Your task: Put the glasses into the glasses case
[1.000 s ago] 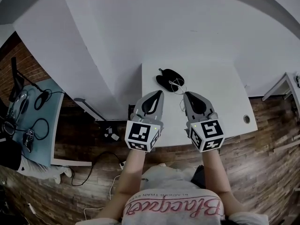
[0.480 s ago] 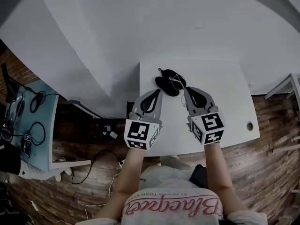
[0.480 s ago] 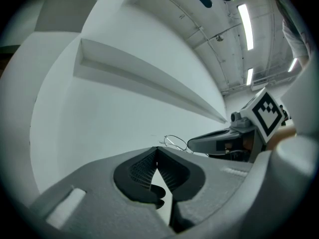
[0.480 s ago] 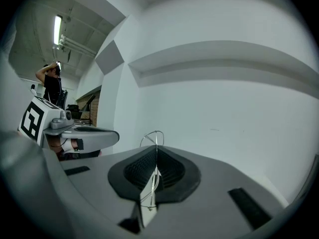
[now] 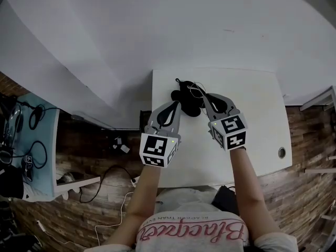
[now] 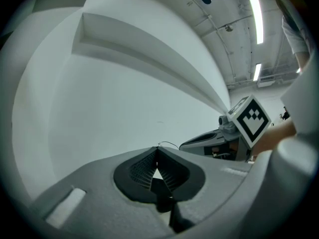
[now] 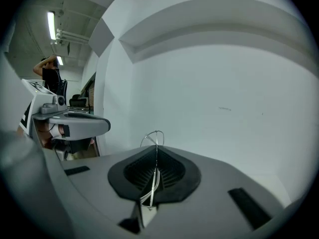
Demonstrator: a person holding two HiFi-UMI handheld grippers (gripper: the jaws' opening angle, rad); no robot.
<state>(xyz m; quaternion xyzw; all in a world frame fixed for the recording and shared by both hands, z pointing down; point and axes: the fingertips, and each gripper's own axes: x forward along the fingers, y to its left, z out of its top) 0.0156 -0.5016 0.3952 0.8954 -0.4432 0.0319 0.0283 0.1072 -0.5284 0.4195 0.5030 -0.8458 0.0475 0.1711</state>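
A black glasses case [image 5: 185,100] lies open at the back of the white table [image 5: 252,114]. Thin wire-framed glasses [image 5: 196,90] rest over its right part. My right gripper [image 5: 203,96] reaches the case's right side and is shut on the glasses; in the right gripper view a thin wire of the glasses [image 7: 155,135] runs between the closed pads of my right gripper [image 7: 156,148] and loops above them. My left gripper [image 5: 177,104] sits just in front of the case's left part, shut, with nothing between its pads [image 6: 164,171]. The case is hidden in both gripper views.
A white wall rises right behind the table. A round cable hole [image 5: 282,152] sits near the table's right front corner. A pale side desk [image 5: 37,135] with cables stands to the left, with more cables on the wooden floor [image 5: 113,175].
Both grippers have moved forward toward the case. The right gripper, which was short of the glasses, now has its tips at them.
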